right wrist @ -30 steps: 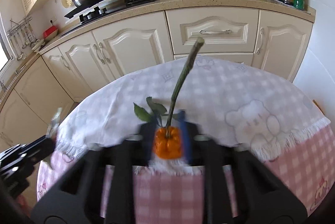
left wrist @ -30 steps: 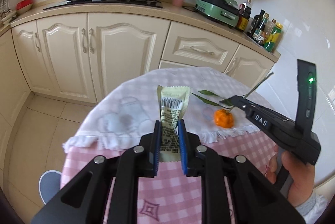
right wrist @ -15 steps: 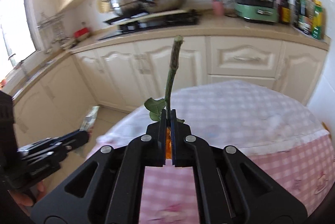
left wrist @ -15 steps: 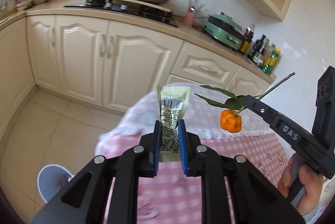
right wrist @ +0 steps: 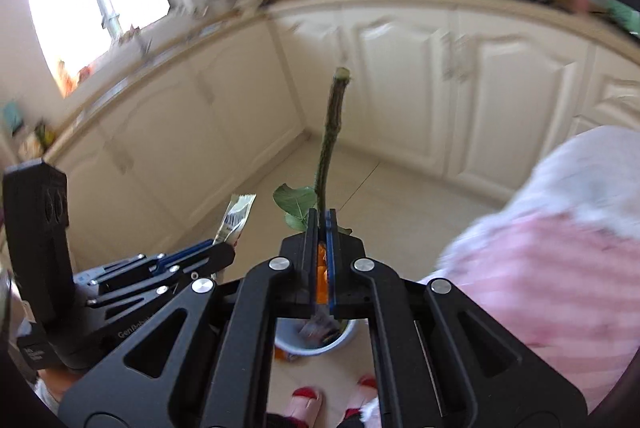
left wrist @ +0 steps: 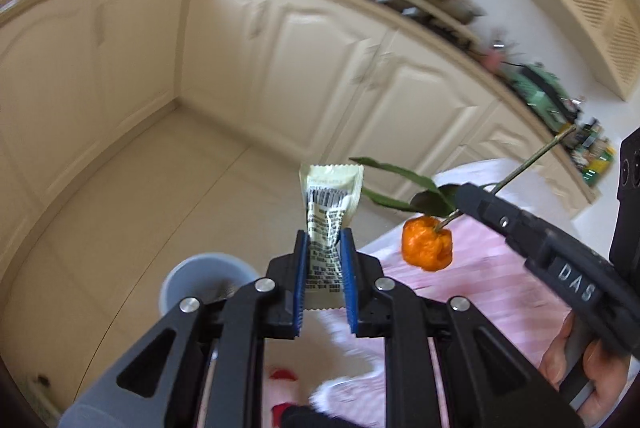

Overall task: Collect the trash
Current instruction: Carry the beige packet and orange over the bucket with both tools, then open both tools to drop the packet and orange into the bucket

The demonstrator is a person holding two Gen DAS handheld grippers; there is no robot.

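With the left gripper [left wrist: 323, 282] pinching the wrapper [left wrist: 329, 216] and the right gripper [right wrist: 323, 256] pinching the stem [right wrist: 331, 131] above the bin [right wrist: 316, 342], dropping either off-centre could land it on the floor.

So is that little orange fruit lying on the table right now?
No, the orange fruit hangs in the air by its stem, pinched in the right claw, beside the pink tablecloth.

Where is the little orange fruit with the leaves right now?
The orange fruit hangs by its stem from the right gripper, off the table's pink cloth, beside the wrapper in the left gripper.
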